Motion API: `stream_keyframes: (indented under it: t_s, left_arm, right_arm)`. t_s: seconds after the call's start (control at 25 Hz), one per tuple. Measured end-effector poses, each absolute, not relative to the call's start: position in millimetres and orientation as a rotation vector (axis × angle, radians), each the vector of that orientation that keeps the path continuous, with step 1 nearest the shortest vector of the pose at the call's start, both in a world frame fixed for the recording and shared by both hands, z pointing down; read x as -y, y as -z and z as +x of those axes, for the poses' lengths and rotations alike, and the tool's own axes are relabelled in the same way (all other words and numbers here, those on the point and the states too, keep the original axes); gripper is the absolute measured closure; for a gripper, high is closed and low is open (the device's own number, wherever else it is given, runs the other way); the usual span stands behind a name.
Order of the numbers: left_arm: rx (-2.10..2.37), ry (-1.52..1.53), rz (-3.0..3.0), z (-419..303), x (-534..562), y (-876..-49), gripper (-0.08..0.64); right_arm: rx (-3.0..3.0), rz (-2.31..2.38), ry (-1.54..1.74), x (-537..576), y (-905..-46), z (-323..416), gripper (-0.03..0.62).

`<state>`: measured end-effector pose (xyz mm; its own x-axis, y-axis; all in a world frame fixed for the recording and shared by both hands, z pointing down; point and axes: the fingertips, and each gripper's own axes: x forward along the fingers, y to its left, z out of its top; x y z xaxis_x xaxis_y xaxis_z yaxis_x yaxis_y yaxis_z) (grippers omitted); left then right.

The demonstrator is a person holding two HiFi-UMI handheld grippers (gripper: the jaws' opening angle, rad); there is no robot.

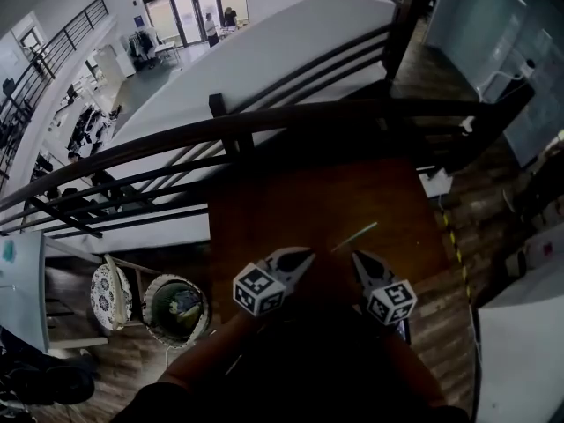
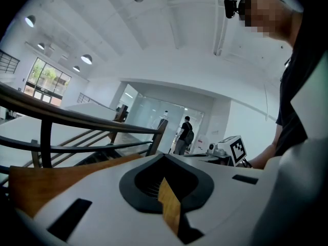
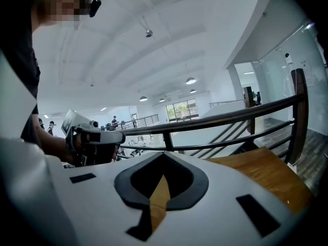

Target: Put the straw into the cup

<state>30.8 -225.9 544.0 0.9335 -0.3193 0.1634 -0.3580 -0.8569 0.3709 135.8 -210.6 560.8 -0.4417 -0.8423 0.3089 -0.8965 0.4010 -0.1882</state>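
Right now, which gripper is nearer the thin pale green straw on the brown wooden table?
Right. The right gripper sits just below the middle of the straw; the left gripper lies beyond its lower-left end, farther.

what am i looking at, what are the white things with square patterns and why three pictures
No robot: a person holds a two-jaw gripper in each hand; the patterned cubes belong to them. The head view looks down from the person's head at the left gripper and right gripper over a wooden table by a railing. The other two pictures come from cameras on each gripper, looking along its jaws. Both pairs are shut, nothing seen between. A thin pale straw shows just ahead of the tips; no cup in view.
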Motion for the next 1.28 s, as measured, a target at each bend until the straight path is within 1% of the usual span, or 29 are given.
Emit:
stream_keyframes:
  t_s: [0.52, 1.0, 1.28]
  left_arm:
    - [0.629, -0.104, 2.706, 42.9, 204.2, -509.8, 0.549]
    - [0.642, -0.097, 2.675, 111.5, 142.0, -512.7, 0.549]
    - [0.638, -0.125, 2.646, 142.6, 82.3, -519.7, 0.549]
  right_arm:
    - [2.599, 1.429, -0.483, 205.5, -532.0, 142.3, 0.581]
    - [2.667, 1.351, -0.483, 137.6, -522.6, 191.7, 0.581]
    - [2.681, 1.335, -0.513, 78.5, -534.1, 221.4, 0.581]
